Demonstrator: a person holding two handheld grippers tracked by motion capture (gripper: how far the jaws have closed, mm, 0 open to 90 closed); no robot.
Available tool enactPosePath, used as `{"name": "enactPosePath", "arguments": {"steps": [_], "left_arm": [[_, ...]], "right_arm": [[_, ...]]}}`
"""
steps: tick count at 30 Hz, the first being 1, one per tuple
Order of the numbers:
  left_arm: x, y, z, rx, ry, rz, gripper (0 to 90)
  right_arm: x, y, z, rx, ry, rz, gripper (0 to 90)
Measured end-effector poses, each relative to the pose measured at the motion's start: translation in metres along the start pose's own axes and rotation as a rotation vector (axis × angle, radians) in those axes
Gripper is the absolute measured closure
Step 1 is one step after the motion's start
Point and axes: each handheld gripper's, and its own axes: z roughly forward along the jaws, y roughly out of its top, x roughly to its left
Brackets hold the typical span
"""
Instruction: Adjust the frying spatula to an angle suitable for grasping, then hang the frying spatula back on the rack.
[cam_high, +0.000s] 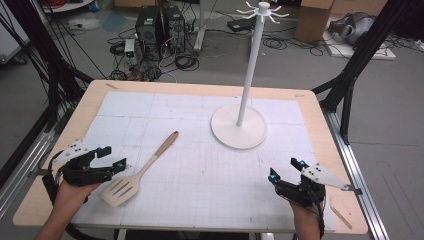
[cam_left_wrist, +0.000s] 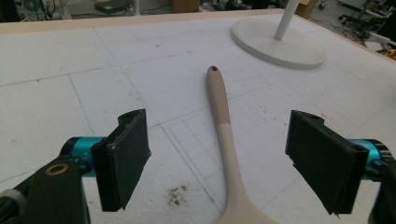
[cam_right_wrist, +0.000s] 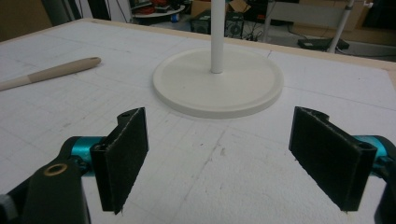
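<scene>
Both my tongs are wide apart: left gripper at 8 o'clock beside the spatula, right gripper at 4, stand near 1.

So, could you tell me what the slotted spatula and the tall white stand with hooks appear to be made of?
The slotted spatula looks like wood: matte, with a darker tan upper handle and a hanging hole at its end. It could also be bamboo. The tall white stand with hooks has a smooth, uniform off-white finish, which suggests painted metal or plastic. I cannot tell which.
</scene>
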Motion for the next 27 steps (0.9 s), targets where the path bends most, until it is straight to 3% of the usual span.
{"name": "enactPosePath", "arguments": {"steps": [7,12,16,18,21,24,27], "left_arm": [[-0.003,0.011,0.007,0.045,-0.017,0.020,24.3],[-0.001,0.015,0.013,0.078,-0.031,0.011,28.1],[0.000,0.020,0.020,0.145,-0.044,0.025,28.5],[0.000,0.024,0.027,0.180,-0.074,0.017,28.5],[0.002,0.024,0.035,0.222,-0.085,0.007,28.6],[0.005,0.021,0.042,0.281,-0.098,0.003,33.0],[0.004,0.020,0.046,0.305,-0.103,0.009,36.3]], "right_arm": [[0.000,0.000,0.001,-0.004,0.006,0.001,18.9],[0.001,0.001,0.002,0.000,0.006,0.004,18.9],[0.001,0.002,0.004,-0.001,0.010,0.001,18.9],[0.002,0.002,0.004,0.000,0.009,0.001,18.9],[0.002,0.002,0.003,0.002,0.011,0.000,18.9],[0.000,0.002,0.001,0.001,0.008,0.000,18.9],[0.000,0.001,0.000,-0.004,0.005,0.002,18.9]]}}
